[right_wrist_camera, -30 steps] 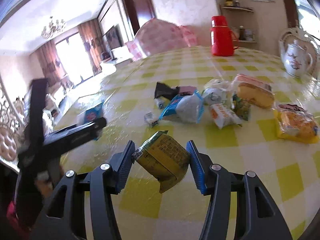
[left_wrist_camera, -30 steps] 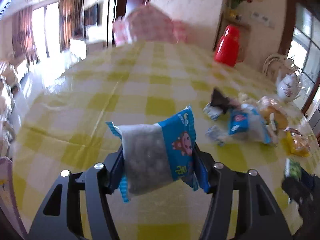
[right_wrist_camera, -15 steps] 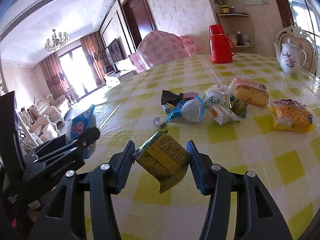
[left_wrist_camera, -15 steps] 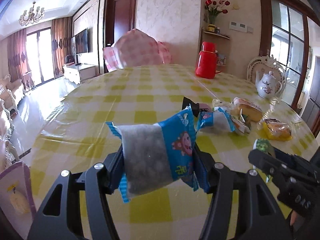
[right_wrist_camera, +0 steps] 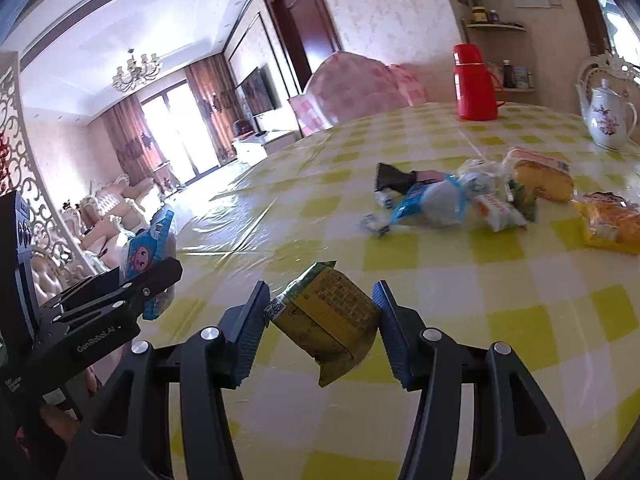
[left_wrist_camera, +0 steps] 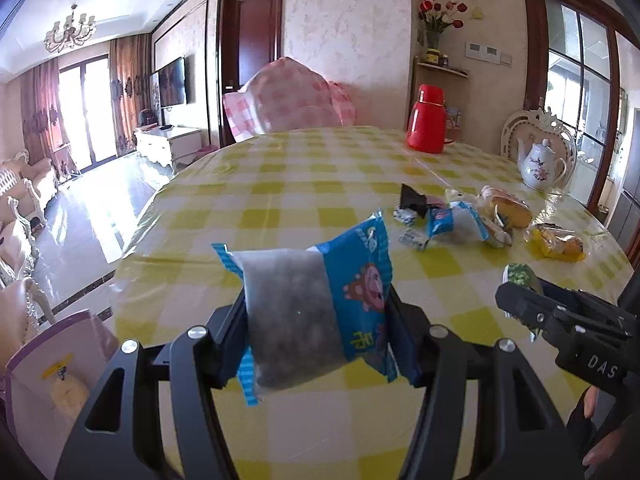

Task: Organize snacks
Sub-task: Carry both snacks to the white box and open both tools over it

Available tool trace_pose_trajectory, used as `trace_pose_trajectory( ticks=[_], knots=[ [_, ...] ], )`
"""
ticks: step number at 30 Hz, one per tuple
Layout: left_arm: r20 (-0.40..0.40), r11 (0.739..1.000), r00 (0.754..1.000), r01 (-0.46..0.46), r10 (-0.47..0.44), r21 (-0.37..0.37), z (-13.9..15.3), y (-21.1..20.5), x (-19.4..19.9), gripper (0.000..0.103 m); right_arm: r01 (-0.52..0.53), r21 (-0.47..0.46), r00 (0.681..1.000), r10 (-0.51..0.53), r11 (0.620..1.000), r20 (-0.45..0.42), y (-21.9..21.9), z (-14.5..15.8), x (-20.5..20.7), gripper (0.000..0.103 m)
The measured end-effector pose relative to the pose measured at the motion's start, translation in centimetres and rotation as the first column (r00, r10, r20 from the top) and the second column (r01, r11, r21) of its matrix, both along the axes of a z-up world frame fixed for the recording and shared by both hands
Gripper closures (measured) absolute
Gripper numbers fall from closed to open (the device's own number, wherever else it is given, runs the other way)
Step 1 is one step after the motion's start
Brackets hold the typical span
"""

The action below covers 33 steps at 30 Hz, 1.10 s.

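1. The left tool (left_wrist_camera: 320, 320) is pinching a blue pack (left_wrist_camera: 316, 308) between its pads, holding it clear above the near edge of the surface (left_wrist_camera: 280, 184). The right tool (right_wrist_camera: 320, 320) is pinching a green-yellow pack (right_wrist_camera: 324, 320) the same way, tilted, also off the surface.

2. Against a second ago, both grips are reading the same and neither pack has slipped. The left view has steadied from a blurred sweep, and the right tool (left_wrist_camera: 520, 304) has come into its near right corner, so the two tools are now travelling side by side.

3. My reading: two snacks are being carried away from the heap together, towards a drop spot that no view is showing yet. Both are secure; release is the next concern.

4. Count, as far as the views are allowing:
   - held packs: two, one per tool;
   - the heap (right_wrist_camera: 452, 204) at the far right: roughly seven or eight packs, overlapping, so an exact number is not possible;
   - one yellow pack (right_wrist_camera: 612, 224) lying just right of the heap;
   - one red flask (right_wrist_camera: 476, 84) and one teapot (right_wrist_camera: 608, 116) at the far side.
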<state>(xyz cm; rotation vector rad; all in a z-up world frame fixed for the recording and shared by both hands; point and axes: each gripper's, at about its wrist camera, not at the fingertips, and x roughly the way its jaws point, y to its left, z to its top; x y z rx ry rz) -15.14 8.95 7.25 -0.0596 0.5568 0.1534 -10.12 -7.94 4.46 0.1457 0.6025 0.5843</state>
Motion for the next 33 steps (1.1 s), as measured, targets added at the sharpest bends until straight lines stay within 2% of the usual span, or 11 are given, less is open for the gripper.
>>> trace_pose_trajectory(
  ticks=[10,19,22,27,33],
  knots=[
    [0.015,0.997,0.997,-0.08,0.08,-0.005,0.1,5.8,-4.4,0.043,-0.145,-0.012,0.989,0.146,0.989,0.028,5.6,0.6,-2.7,0.05],
    [0.003,0.988,0.989,-0.151,0.151,-0.023,-0.6,11.2,-7.7,0.043,-0.291,-0.064,0.954,0.294,0.955,0.049,11.9,1.7,-7.0,0.05],
    [-0.003,0.984,0.985,-0.173,0.173,-0.035,-0.5,13.2,-8.5,0.043,-0.338,-0.088,0.937,0.344,0.937,0.056,13.9,2.1,-8.5,0.05],
    [-0.056,0.977,0.978,-0.204,0.201,-0.057,-1.1,16.8,-9.4,0.042,-0.429,-0.144,0.896,0.44,0.892,0.053,17.8,2.1,-11.8,0.05],
    [-0.099,0.957,0.954,-0.288,0.283,-0.042,-1.6,20.9,-10.8,0.042,-0.543,-0.231,0.827,0.562,0.808,0.024,22.8,0.5,-15.8,0.05]
  ],
)
